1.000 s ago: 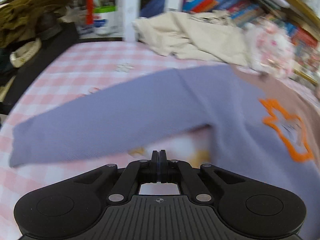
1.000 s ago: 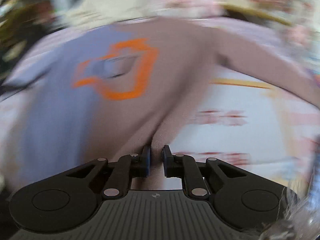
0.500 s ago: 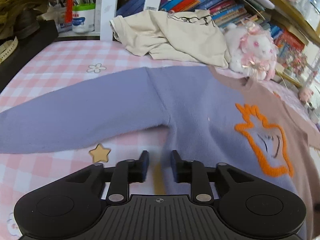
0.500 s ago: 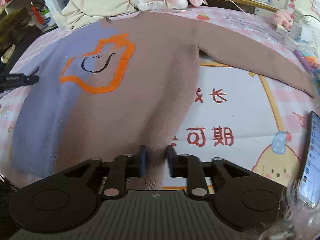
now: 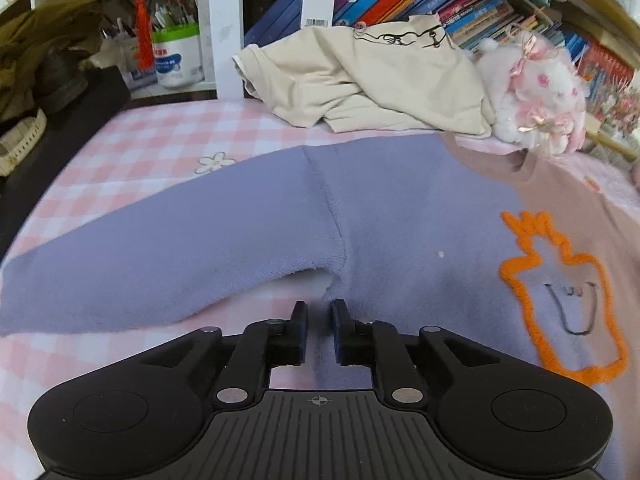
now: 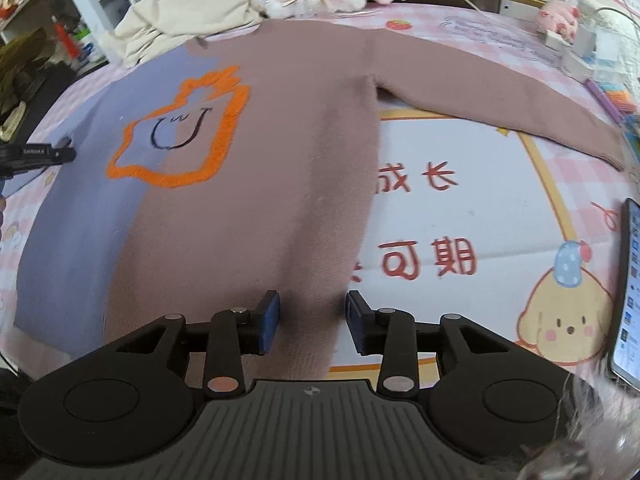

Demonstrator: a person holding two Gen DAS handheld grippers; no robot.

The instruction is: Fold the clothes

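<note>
Two-tone lilac and dusty-pink knit sweater spread flat on the pink checked desk, left tool slightly parted at the lilac armpit, holding nothing, right tool wide open over the hem, right view alone shows the pink sleeve (and a phone).

A: What did the right wrist camera see?

B: The right gripper had its jaws parted over the hem of the sweater, gripping nothing. The sweater lay flat, brown with a lilac side and an orange-outlined motif.

A: Anything else?

B: The left gripper touched the lilac edge. A phone lay at the far right, and a cream garment sat behind the collar.
</note>
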